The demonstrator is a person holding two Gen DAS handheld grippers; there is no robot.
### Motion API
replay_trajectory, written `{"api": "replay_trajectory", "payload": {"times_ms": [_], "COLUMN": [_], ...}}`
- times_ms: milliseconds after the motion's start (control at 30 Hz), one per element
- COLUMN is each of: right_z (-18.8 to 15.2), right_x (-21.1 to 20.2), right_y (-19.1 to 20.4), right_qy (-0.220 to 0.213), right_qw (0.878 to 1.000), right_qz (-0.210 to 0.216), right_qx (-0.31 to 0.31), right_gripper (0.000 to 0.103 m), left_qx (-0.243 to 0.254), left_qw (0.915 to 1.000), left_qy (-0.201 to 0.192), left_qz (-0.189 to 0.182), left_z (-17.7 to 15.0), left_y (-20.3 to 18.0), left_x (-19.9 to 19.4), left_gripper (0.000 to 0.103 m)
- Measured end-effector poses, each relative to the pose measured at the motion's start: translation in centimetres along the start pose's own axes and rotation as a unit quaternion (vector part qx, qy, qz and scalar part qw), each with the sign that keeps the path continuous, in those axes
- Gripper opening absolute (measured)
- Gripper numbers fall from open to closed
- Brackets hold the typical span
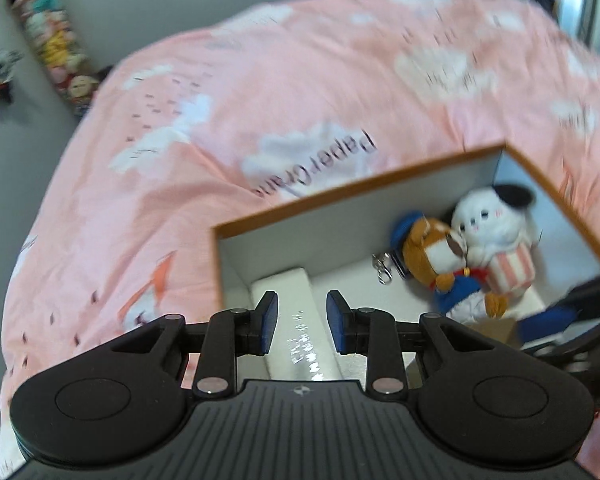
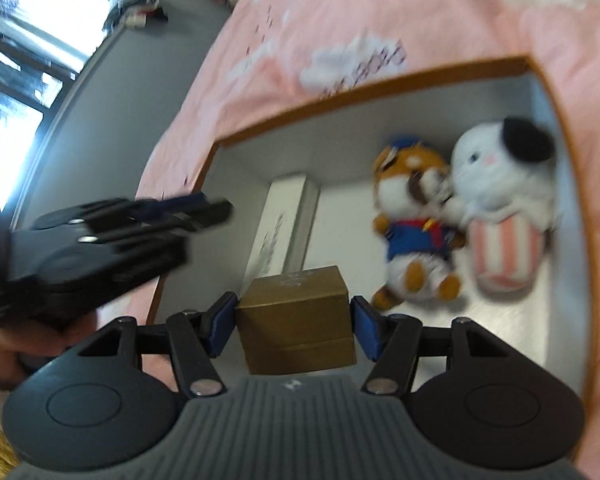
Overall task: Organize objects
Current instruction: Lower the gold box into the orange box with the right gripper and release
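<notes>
An open box with an orange rim (image 1: 340, 192) (image 2: 340, 92) lies on the pink bed. Inside are a white long box (image 1: 292, 320) (image 2: 284, 224), a brown plush in blue clothes (image 1: 436, 256) (image 2: 412, 216) and a white plush with a striped cup (image 1: 496, 224) (image 2: 500, 176). My right gripper (image 2: 294, 320) is shut on a small gold-brown box (image 2: 296, 320), held over the open box near its front. My left gripper (image 1: 302, 316) is open and empty above the white long box; it also shows in the right wrist view (image 2: 204, 208).
A pink bedspread with white clouds (image 1: 260, 100) (image 2: 340, 20) covers the bed. A column of dolls (image 1: 52, 40) hangs on the grey wall at left. A bright window (image 2: 20, 60) is at the far left.
</notes>
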State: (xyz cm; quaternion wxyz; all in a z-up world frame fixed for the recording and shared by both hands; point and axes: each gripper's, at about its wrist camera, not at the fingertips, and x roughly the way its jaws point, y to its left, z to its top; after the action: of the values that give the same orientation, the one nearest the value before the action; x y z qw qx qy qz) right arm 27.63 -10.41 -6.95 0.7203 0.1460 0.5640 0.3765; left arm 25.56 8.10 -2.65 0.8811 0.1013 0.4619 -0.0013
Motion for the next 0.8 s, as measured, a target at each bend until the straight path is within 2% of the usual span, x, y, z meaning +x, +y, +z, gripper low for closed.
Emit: {"api": "replay_trajectory", "payload": {"times_ms": [200,467,633,800], "right_z": [0.8,2.8,3.4,3.3], "right_x": [2.7,6.1,8.4,9.9], "right_y": [0.8,1.2,2.2,2.9], "right_qy": [0.079,0.180,0.224,0.237], "right_qw": [0.997,0.982,0.973,0.969], "right_qz": [-0.004,-0.020,-0.039,-0.045], "right_qx": [0.024,0.046,0.037,0.053], "right_gripper": [0.063,0.063,0.063,0.063], "left_qx": [-0.106,-0.203,-0.226,-0.242], "left_qw": [0.9931,0.9778,0.9721,0.9678], "left_qy": [-0.046,-0.054,-0.062,-0.067], "left_qz": [0.021,0.004,-0.003,-0.011], "left_z": [-3.3,-6.8,-7.5,-7.9], "left_y": [2.7,5.6,6.7,7.2], "left_x": [-2.9,-2.9,-2.7,-2.4], "left_gripper": [0.035,0.035,0.035,0.035]}}
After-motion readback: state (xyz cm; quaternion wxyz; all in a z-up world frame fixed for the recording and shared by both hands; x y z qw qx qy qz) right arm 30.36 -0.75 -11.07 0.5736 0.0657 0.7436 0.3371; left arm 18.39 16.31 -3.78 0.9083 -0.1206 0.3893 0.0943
